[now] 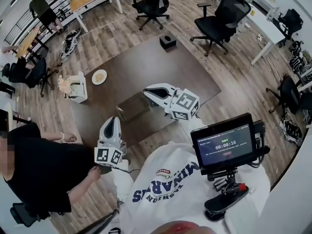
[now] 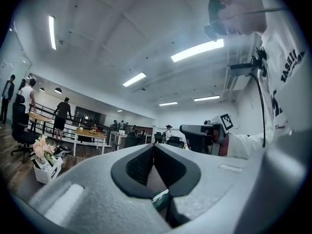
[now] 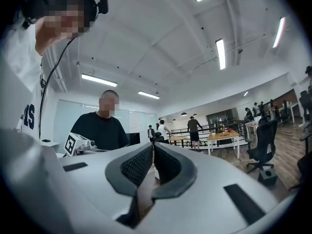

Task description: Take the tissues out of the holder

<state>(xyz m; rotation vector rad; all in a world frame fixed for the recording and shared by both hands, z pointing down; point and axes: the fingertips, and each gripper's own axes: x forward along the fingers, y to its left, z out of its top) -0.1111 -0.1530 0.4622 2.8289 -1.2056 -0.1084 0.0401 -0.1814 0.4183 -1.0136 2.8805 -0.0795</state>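
Observation:
A greyish, shiny box-shaped holder lies on the dark brown table; I cannot make out any tissues in it. My right gripper hovers just right of it, pointing left, its jaws together with nothing between them. My left gripper is held nearer to me, above the table's near edge, pointing away, also shut and empty. Both gripper views look out level across the room: the left gripper and right gripper show their pads meeting, and neither view shows the holder.
A black cube with a hole on top sits at the table's far edge. A white box with flowers and a small plate stand at the left. A person in black sits close at my left. Office chairs ring the table.

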